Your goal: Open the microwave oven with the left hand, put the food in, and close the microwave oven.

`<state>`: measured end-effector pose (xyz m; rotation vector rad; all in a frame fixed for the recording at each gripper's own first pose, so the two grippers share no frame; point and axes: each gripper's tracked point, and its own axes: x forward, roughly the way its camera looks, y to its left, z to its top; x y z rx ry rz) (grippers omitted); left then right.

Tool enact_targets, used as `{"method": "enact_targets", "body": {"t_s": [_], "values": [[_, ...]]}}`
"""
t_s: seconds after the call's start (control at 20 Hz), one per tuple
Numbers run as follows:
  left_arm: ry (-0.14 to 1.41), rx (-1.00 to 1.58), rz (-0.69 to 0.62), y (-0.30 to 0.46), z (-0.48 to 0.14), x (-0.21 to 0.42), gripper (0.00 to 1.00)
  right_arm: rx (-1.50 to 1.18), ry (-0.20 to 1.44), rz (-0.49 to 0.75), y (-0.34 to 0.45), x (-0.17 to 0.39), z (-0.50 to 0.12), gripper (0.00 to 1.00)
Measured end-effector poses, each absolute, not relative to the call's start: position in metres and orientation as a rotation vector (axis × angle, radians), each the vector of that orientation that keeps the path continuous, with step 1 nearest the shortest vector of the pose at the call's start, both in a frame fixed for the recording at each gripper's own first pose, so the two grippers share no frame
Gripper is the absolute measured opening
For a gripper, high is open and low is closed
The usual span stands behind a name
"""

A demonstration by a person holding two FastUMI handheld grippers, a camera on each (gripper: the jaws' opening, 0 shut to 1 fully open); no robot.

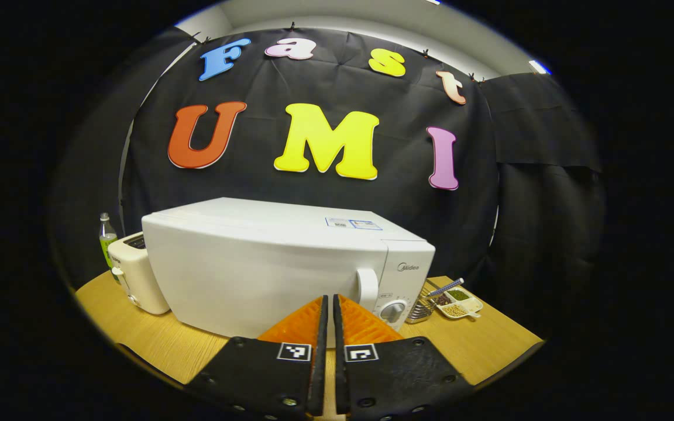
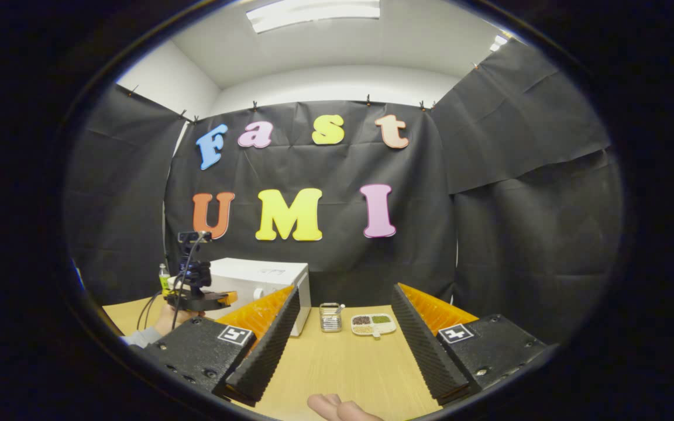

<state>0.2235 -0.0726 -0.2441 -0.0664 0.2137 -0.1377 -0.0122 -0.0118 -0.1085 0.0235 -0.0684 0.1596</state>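
The white microwave (image 1: 267, 269) stands on the wooden table (image 1: 155, 339) with its door closed; the handle (image 1: 367, 287) and a dial (image 1: 394, 310) are at its right end. My left gripper (image 1: 330, 304) is shut with nothing between its fingers, and its tips are in front of the door just left of the handle. A small divided dish of food (image 1: 460, 302) lies to the right of the microwave. My right gripper (image 2: 346, 292) is open and empty over the table, with the dish of food (image 2: 374, 323) beyond it. In the right gripper view the left gripper (image 2: 199, 289) is in front of the microwave (image 2: 267, 278), held by a hand (image 2: 167, 318).
A cream toaster (image 1: 135, 272) and a bottle (image 1: 106, 234) stand left of the microwave. A small metal rack (image 1: 422, 310) sits between the microwave and the dish, the same rack (image 2: 330, 317) showing ahead of the right gripper. Fingers of a hand (image 2: 343, 407) rest at the table's near edge.
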Motion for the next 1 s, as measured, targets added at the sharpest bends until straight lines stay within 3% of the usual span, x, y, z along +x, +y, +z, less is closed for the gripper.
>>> {"method": "enact_targets", "body": {"t_s": [0.05, 0.1, 0.2, 0.25, 0.3, 0.8, 0.85, 0.9, 0.95, 1.0], "values": [[0.204, -0.054, -0.128, -0.069, -0.232, 0.212, 0.27, 0.027, -0.066, 0.158, -0.009, -0.017, -0.107, 0.91], [0.203, -0.045, -0.115, -0.066, -0.22, 0.198, 0.33, 0.036, -0.064, 0.164, -0.006, -0.021, -0.106, 0.91], [0.177, -0.044, -0.11, -0.063, -0.193, 0.17, 0.55, 0.053, -0.064, 0.169, -0.003, -0.032, -0.1, 0.92], [0.161, -0.043, -0.107, -0.062, -0.18, 0.157, 0.99, 0.055, -0.07, 0.162, -0.003, -0.036, -0.096, 0.92], [0.154, -0.042, -0.102, -0.06, -0.168, 0.143, 0.88, 0.055, -0.078, 0.149, -0.006, -0.04, -0.093, 0.91], [0.058, 0.028, -0.112, -0.058, -0.081, 0.001, 0.89, 0.068, -0.14, 0.114, -0.004, -0.078, -0.059, 0.91], [0.047, 0.045, -0.107, -0.056, -0.076, -0.013, 0.89, 0.065, -0.142, 0.109, -0.003, -0.081, -0.058, 1.0], [0.028, 0.056, -0.094, -0.052, -0.072, -0.025, 0.89, 0.063, -0.142, 0.104, -0.004, -0.083, -0.058, 0.91], [0.007, 0.059, -0.07, -0.05, -0.07, -0.037, 0.79, 0.063, -0.142, 0.099, -0.003, -0.084, -0.059, 1.0], [0.005, 0.062, -0.065, -0.051, -0.071, -0.048, 0.78, 0.062, -0.139, 0.094, -0.004, -0.085, -0.061, 1.0]]}}
